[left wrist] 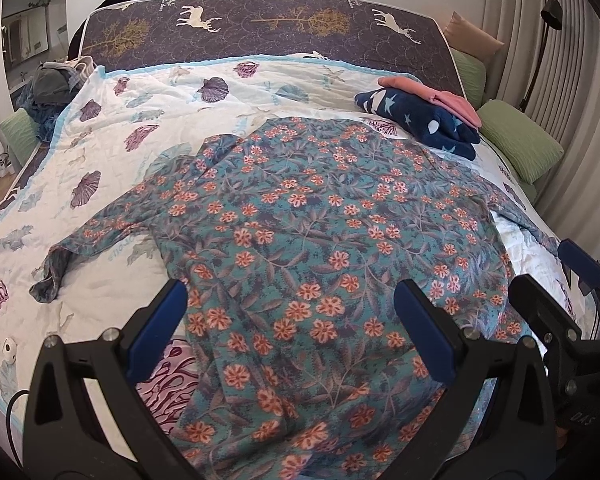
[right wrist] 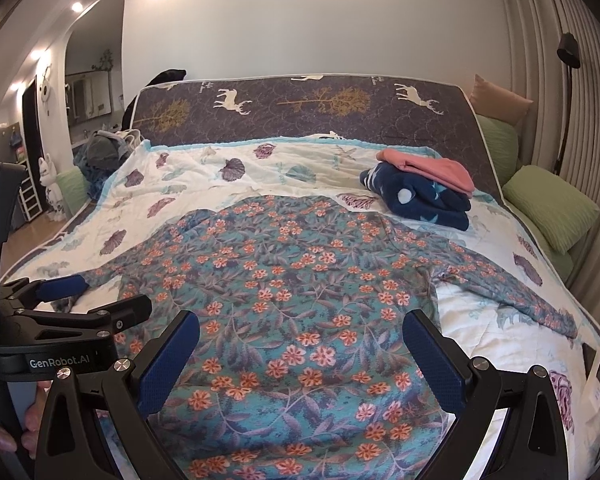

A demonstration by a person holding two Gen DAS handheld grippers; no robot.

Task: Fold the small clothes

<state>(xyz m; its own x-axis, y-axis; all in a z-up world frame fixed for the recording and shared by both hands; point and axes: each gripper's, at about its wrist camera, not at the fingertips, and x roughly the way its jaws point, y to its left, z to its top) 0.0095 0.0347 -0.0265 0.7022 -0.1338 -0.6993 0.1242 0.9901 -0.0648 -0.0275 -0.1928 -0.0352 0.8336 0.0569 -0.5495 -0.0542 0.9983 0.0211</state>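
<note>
**Floral shirt laid flat, both grippers spread wide**

So the floral shirt (left wrist: 300,232) is spread out flat in the middle of the quilt (left wrist: 148,128), sleeves out to either side. One sleeve runs off the shirt's left side and ends in a crumpled cuff, the other trails off the right side toward the bed edge.

The left gripper (left wrist: 292,332) hangs over the near end of the shirt with its blue pads far apart, nothing between them. Same deal with the right gripper (right wrist: 302,360): wide open, empty, over the shirt's near end. They're just beside each other.

Past the shirt's far right corner there's a folded navy blanket (right wrist: 420,196) with a pink garment (right wrist: 432,166) sitting on top. Green pillows (right wrist: 548,206) lie off the shirt's right side.
</note>
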